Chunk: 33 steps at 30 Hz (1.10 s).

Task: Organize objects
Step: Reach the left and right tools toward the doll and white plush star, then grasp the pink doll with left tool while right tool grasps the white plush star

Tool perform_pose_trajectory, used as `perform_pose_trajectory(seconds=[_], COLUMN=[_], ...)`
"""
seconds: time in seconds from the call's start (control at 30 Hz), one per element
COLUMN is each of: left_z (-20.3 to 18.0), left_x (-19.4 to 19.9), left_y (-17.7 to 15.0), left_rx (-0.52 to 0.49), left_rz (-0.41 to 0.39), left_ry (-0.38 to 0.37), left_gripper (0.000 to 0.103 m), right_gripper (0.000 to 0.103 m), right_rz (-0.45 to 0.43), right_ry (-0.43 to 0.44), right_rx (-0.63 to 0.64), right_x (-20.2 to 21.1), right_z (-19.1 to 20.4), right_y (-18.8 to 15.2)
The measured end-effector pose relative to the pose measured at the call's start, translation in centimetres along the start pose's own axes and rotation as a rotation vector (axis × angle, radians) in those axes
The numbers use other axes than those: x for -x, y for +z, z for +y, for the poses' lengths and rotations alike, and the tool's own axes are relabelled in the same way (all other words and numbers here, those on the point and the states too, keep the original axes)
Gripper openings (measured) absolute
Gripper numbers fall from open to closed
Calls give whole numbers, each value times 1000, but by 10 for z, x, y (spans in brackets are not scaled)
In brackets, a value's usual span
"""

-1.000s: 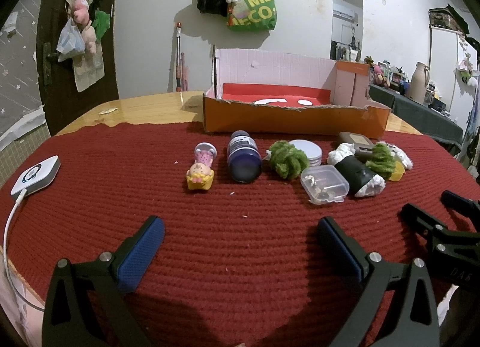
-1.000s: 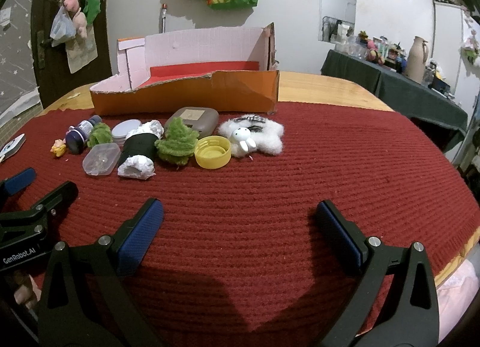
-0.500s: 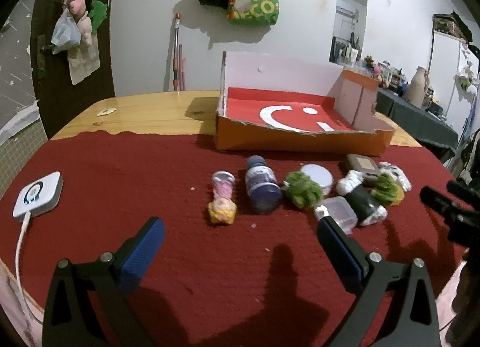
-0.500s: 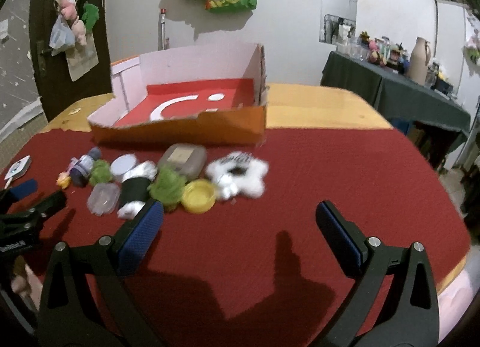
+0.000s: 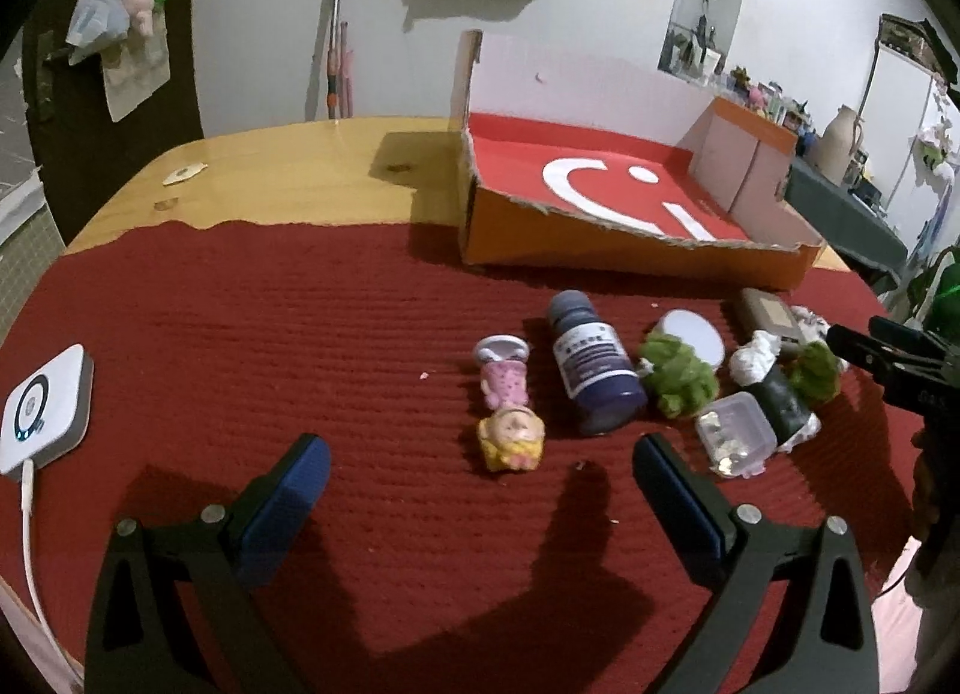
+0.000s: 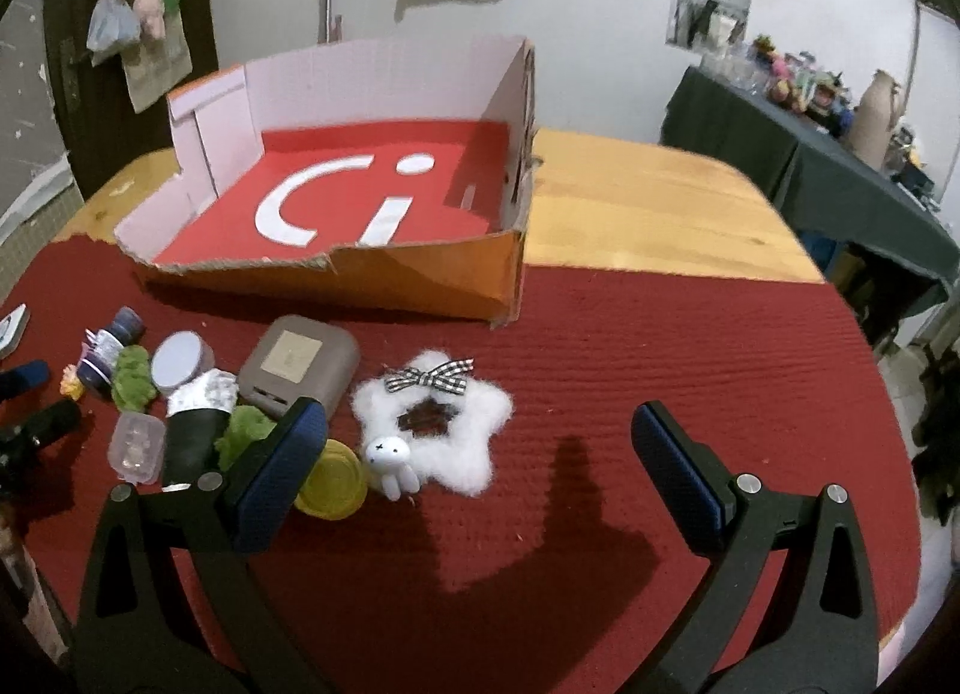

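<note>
Both tools hung spread and empty above the red cloth [image 5: 240, 334]. Nearest the left gripper [image 5: 480, 490], at twelve o'clock, lay the doll figurine [image 5: 510, 412]; the star plush [image 6: 438, 424] lay at eleven o'clock of the right gripper [image 6: 480, 454]. Each wanted a low, centred pinch, then a carry to the open box [image 6: 336, 274] at twelve o'clock beyond, which looked empty.

The room is dim and the colours look muddy in both my wrist views. Light comes from above and behind me, so my left gripper [image 5: 480, 469] and right gripper [image 6: 480, 439] throw dark, soft-edged shadows forward across the ribbed red knitted cloth [image 5: 270, 334]. The fisheye bends the white wall [image 5: 270, 4] and blackens the corners. Far clutter looks soft and grainy.
</note>
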<state>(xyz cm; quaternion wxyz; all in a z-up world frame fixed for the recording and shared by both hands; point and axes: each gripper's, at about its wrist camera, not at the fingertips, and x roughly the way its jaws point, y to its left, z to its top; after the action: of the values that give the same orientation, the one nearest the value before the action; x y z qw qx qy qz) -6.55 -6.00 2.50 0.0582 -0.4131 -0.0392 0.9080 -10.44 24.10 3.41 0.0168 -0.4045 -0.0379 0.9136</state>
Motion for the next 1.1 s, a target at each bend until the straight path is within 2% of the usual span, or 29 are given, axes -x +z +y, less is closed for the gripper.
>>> perform_pose_trajectory(seconds=[0.17, 0.4, 0.7, 0.87, 1.0, 1.1], left_z=[5, 6, 7, 13, 12, 9], left_x=[-7, -11, -12, -10, -11, -11], left_y=[6, 15, 13, 15, 16, 16], left_rx=[-28, -65, -129, -133, -148, -167], left_rz=[31, 43, 49, 47, 45, 39], left_ry=[-5, -16, 11, 18, 21, 15], left_gripper=[93, 86, 83, 82, 75, 68], right_gripper=[103, 103, 103, 103, 103, 98], right_rz=[70, 123, 125, 123, 124, 119], right_ry=[17, 88, 61, 62, 69, 65], right_rx=[6, -45, -14, -8, 31, 77], right_x=[-18, -26, -17, -13, -14, -17], right_z=[0, -10, -21, -32, -27, -19], right_y=[0, 4, 0, -5, -6, -5])
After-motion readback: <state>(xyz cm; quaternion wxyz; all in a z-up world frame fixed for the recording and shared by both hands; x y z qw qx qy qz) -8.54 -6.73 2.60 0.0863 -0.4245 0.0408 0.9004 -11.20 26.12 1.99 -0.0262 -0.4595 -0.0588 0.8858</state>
